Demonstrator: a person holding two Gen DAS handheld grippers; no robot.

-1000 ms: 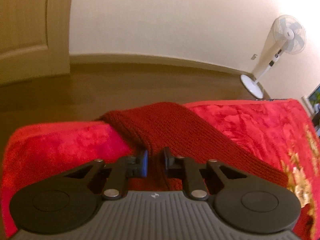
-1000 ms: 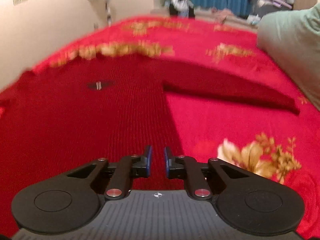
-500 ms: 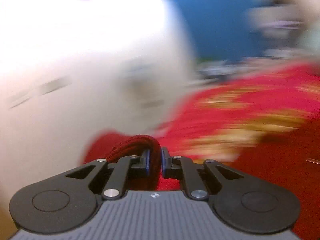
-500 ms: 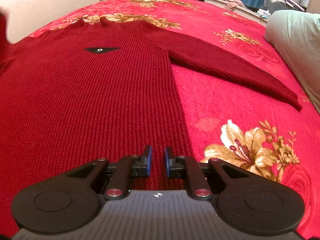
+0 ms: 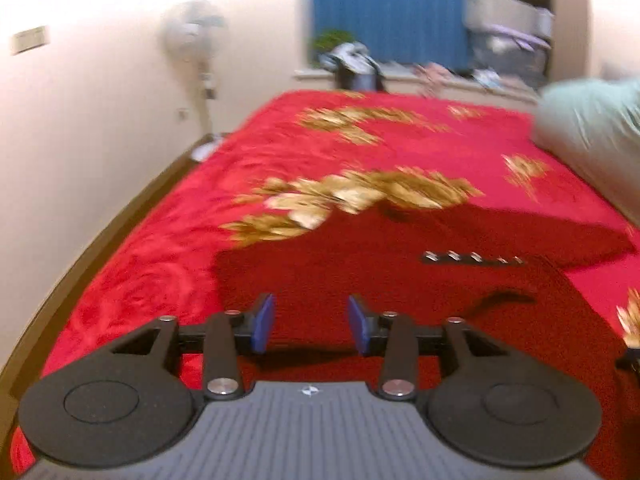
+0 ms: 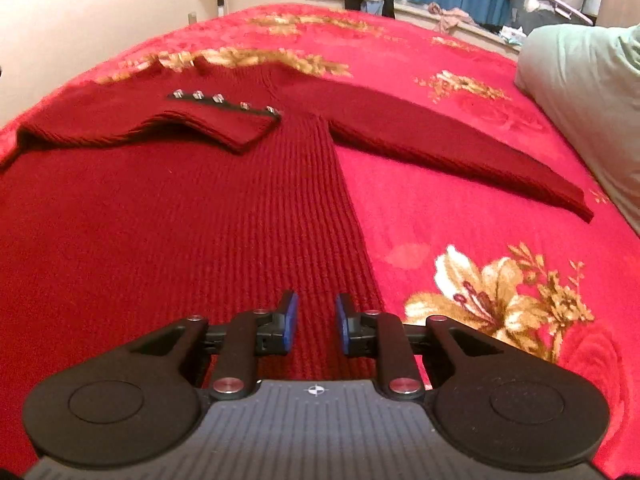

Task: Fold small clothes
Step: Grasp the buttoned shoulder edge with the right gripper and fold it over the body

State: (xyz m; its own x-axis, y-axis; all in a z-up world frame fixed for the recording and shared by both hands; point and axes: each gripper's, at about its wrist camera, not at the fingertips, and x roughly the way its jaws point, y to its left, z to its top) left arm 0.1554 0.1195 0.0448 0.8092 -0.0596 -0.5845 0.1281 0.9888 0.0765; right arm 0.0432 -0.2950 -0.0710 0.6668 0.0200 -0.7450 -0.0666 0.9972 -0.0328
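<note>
A dark red knit sweater [image 6: 192, 208] lies flat on the red flowered bedspread [image 6: 460, 216]. Its left sleeve [image 6: 168, 128] is folded across the chest, the cuff with a row of metal studs [image 6: 218, 99] near the middle. Its right sleeve [image 6: 452, 144] stretches out to the right. My right gripper [image 6: 313, 322] is slightly open and empty, just above the sweater's lower right hem. My left gripper [image 5: 311, 322] is open and empty above the sweater's left part [image 5: 360, 276]; the studded cuff [image 5: 472, 258] lies ahead on the right.
A pale green pillow [image 6: 580, 92] lies at the bed's right side. A standing fan [image 5: 196, 40] and a wall are to the left of the bed. A window sill with clutter and a blue curtain [image 5: 384, 12] are at the far end.
My left gripper swung the left sleeve over onto the chest, let it go and opened. My right gripper opened a little and stayed at the hem.
</note>
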